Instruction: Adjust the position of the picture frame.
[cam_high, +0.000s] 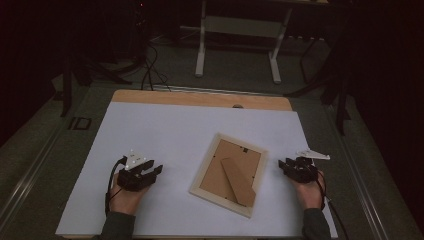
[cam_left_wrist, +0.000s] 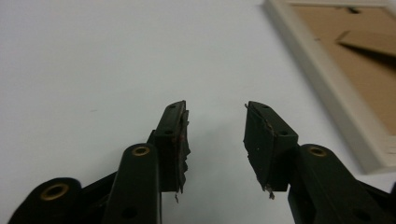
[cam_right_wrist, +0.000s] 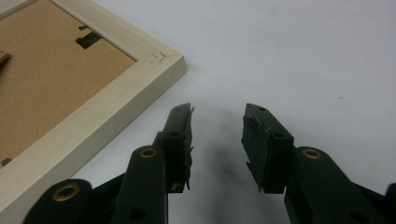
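A pale wooden picture frame (cam_high: 229, 173) lies face down on the white table cover, its brown backing board and fold-out stand (cam_high: 238, 181) facing up. My left gripper (cam_high: 156, 168) rests low on the cover to the frame's left, jaws open and empty (cam_left_wrist: 216, 114); the frame's edge (cam_left_wrist: 322, 88) runs along the right of the left gripper view. My right gripper (cam_high: 283, 164) sits just right of the frame, open with nothing between its jaws (cam_right_wrist: 217, 116). In the right gripper view the frame's corner (cam_right_wrist: 161, 63) lies just ahead and to the left.
The white cover (cam_high: 165, 125) spreads over a wooden table whose far edge (cam_high: 200, 97) shows bare. Beyond it stand a white table's legs (cam_high: 201, 50) and cables (cam_high: 149, 70) on a dark floor.
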